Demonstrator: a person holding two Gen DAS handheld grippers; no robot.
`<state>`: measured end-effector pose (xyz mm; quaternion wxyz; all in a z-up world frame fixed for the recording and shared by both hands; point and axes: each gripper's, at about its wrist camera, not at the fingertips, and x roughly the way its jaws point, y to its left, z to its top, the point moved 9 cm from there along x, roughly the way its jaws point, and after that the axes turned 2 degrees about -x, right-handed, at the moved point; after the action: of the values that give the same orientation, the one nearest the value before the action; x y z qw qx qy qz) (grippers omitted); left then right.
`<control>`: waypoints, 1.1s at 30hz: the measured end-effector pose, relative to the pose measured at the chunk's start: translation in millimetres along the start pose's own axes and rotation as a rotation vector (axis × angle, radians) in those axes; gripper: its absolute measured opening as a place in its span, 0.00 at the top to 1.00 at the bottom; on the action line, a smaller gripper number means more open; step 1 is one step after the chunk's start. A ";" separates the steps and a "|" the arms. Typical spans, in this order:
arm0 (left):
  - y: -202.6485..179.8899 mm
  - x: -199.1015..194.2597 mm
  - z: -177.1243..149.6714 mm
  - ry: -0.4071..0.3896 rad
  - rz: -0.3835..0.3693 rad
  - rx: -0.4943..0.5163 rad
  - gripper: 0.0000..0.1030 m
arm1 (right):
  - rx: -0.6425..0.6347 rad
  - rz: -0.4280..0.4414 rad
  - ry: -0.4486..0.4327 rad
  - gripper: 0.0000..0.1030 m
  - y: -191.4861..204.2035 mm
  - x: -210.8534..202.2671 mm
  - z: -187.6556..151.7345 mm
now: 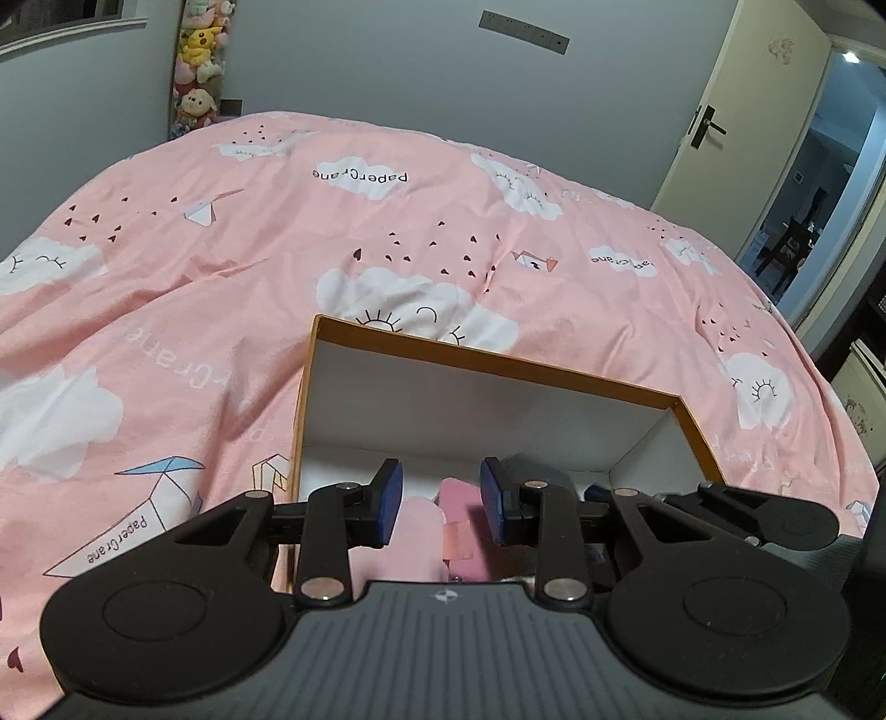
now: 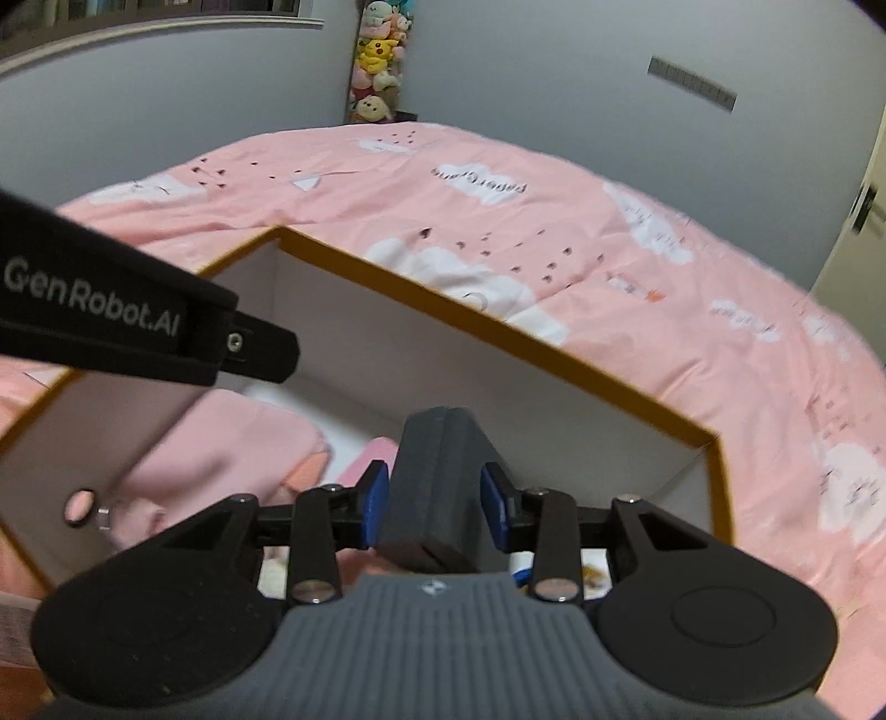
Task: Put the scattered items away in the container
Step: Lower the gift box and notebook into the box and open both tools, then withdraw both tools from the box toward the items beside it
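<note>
Right gripper (image 2: 433, 501) narrow round dark grey folded case (image 2: 437, 471), over orange-rimmed white cardboard box (image 2: 498, 346); left gripper (image 1: 441, 501) part-open, empty; placing step; next: lower, release

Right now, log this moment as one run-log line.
left gripper: open, empty, over box | right gripper: around dark grey case, over box | in box: pink cloth

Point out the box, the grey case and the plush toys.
box (image 1: 498, 363): left wrist view, on its orange far rim.
grey case (image 2: 437, 476): right wrist view, on its top face between the pads.
plush toys (image 2: 379, 52): right wrist view, on the yellow one.
</note>
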<state>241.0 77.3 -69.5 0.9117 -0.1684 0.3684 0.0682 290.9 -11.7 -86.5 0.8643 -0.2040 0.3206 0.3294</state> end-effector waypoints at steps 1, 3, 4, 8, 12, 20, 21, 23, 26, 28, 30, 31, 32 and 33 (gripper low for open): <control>0.0 -0.9 -0.4 -0.002 0.001 0.002 0.66 | 0.022 0.021 0.008 0.60 0.9 -0.2 -1.5; 0.2 -2.5 -1.9 -0.003 0.004 0.006 0.66 | 0.058 0.054 0.021 0.59 1.9 -0.5 -4.5; 0.4 -3.4 -2.6 -0.002 0.005 0.009 0.66 | 0.072 0.065 0.025 0.59 2.2 -1.1 -6.3; 0.0 -9.8 -6.2 -0.009 0.022 0.038 0.66 | 0.095 0.070 0.031 0.59 2.3 -5.8 -11.8; -5.1 -17.6 -10.6 -0.027 0.037 0.077 0.66 | 0.111 0.069 0.016 0.55 2.8 -16.6 -14.6; -21.7 -43.4 -23.2 -0.108 0.050 0.150 0.52 | 0.098 0.027 -0.063 0.43 10.8 -58.4 -17.9; -24.7 -48.5 -24.0 -0.125 0.042 0.160 0.49 | 0.095 0.015 -0.079 0.42 11.6 -64.8 -18.9; -29.9 -59.8 -25.1 -0.160 0.030 0.173 0.47 | 0.095 -0.009 -0.113 0.37 11.9 -77.1 -20.6; -35.8 -74.4 -28.0 -0.196 0.011 0.186 0.41 | 0.112 -0.033 -0.156 0.34 10.6 -93.4 -24.4; -38.2 -82.6 -30.9 -0.210 0.001 0.198 0.37 | 0.137 -0.041 -0.177 0.33 8.8 -102.5 -27.7; -39.7 -89.0 -34.9 -0.220 -0.002 0.211 0.34 | 0.165 -0.044 -0.198 0.24 6.7 -111.3 -31.1; -40.2 -92.1 -37.5 -0.227 -0.002 0.220 0.34 | 0.179 -0.042 -0.212 0.22 5.4 -115.6 -32.3; -40.4 -94.9 -40.1 -0.233 0.001 0.230 0.33 | 0.189 -0.040 -0.222 0.22 4.6 -119.7 -33.8; -40.4 -97.2 -42.7 -0.238 0.006 0.242 0.33 | 0.196 -0.040 -0.228 0.22 4.7 -123.5 -35.8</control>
<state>153.5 24.3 -20.2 0.9623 -0.0470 0.2639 0.0455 201.3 -82.8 -27.6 0.9173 -0.0861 0.2467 0.3004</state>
